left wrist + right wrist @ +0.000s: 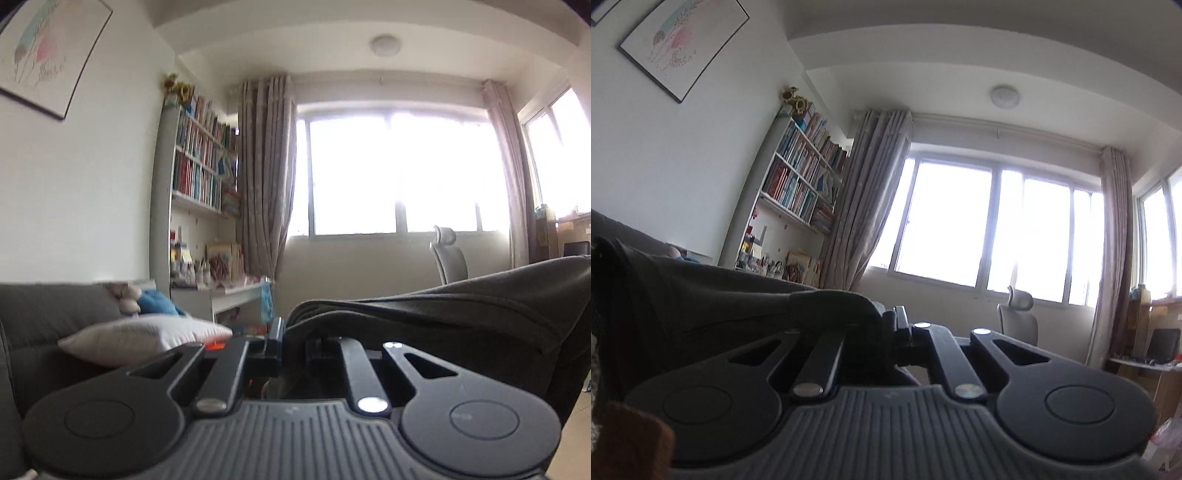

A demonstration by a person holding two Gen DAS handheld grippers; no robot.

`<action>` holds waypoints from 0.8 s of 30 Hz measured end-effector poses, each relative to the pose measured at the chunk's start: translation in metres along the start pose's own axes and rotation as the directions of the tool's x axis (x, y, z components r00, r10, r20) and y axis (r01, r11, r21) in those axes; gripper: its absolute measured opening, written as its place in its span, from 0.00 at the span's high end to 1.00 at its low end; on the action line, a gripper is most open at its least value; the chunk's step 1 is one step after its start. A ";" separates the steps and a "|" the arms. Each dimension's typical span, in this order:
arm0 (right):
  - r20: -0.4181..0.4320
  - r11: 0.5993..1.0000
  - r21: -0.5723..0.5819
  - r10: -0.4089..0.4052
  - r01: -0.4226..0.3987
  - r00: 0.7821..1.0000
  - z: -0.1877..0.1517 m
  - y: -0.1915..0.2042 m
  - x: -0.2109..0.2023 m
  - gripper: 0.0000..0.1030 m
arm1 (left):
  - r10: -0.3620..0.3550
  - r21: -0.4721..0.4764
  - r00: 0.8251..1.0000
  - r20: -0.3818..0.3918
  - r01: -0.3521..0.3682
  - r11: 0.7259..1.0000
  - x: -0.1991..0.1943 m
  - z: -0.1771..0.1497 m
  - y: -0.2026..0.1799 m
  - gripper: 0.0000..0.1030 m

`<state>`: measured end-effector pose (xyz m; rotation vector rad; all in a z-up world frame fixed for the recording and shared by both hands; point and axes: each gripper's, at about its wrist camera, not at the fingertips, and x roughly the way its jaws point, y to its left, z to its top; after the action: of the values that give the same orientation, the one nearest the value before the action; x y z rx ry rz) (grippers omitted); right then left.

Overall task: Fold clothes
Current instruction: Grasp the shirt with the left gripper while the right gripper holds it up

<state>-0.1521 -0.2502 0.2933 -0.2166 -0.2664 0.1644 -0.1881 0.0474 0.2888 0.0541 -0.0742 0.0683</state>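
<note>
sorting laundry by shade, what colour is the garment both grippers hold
Dark grey garment, plain, no pattern; clearest in the left wrist view.

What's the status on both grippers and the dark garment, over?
Left gripper shut on dark garment. Right gripper shut on it too, cloth stretched between them, held up. Nothing in the way.

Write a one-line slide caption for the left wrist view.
Left hand-held gripper shut on the edge of a dark grey garment, held up facing a bright window and bookshelf.
</note>
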 end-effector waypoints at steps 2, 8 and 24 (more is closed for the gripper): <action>0.052 1.000 -0.002 -0.010 0.011 0.999 0.017 -0.005 -0.013 0.95 | -0.003 0.028 0.997 0.079 0.001 1.000 -0.019 0.025 0.001 0.90; 0.151 0.999 -0.002 -0.039 0.040 0.988 0.045 -0.017 -0.032 0.96 | -0.014 0.110 0.968 0.250 -0.013 0.994 -0.056 0.071 0.002 0.90; -0.470 0.997 -0.069 -0.069 0.041 0.880 -0.215 0.020 0.139 0.96 | 0.003 0.247 0.938 -0.346 0.088 0.965 0.158 -0.185 -0.049 0.89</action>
<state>0.0377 -0.2455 0.1195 -0.2988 0.2112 0.0431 -0.0142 0.0194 0.1142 0.3052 0.2883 0.0429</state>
